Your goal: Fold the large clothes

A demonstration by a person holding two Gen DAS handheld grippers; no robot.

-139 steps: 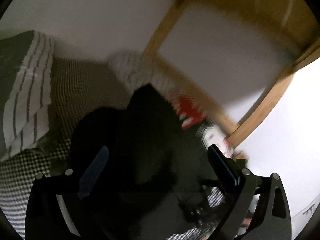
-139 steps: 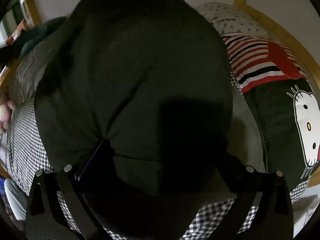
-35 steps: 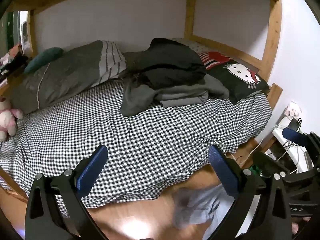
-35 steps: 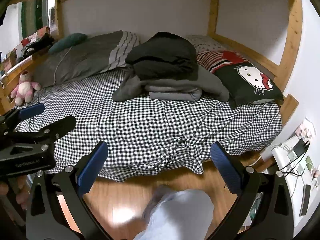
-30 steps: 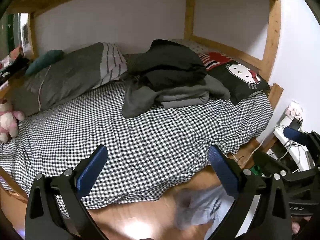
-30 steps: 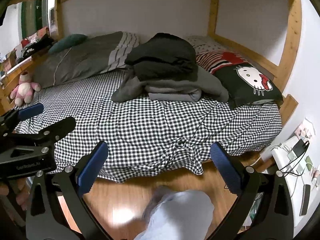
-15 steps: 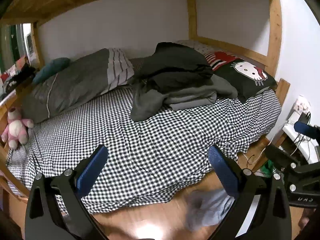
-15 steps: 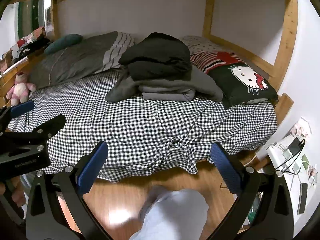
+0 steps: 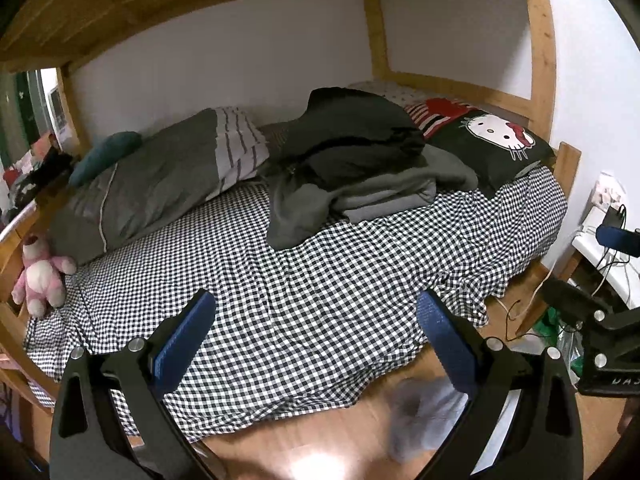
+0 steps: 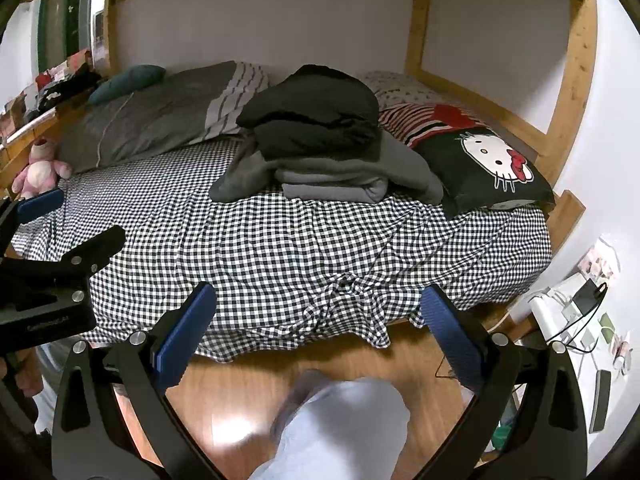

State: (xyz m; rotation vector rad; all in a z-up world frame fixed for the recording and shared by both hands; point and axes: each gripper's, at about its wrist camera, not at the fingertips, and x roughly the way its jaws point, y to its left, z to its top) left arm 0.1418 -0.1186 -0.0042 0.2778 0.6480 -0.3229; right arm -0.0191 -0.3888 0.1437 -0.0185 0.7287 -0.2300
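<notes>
- Should either tool reach back in, the stack of folded clothes risks toppling: the dark puffy top garment sits loosely on the grey layers, and one grey sleeve trails out sideways.
- Location: stack rests on the checked bed, just beside the cat-print pillow.
- Left tool: jaws spread, holding nothing, well apart from the stack.
- Right tool: jaws spread, holding nothing, likewise clear of the bed.

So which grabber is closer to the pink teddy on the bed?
Left. The left gripper hangs on the side of the bed where the pink plush toy sits, while the right gripper is farther along toward the Hello Kitty pillow. Both are off the bed.
</notes>
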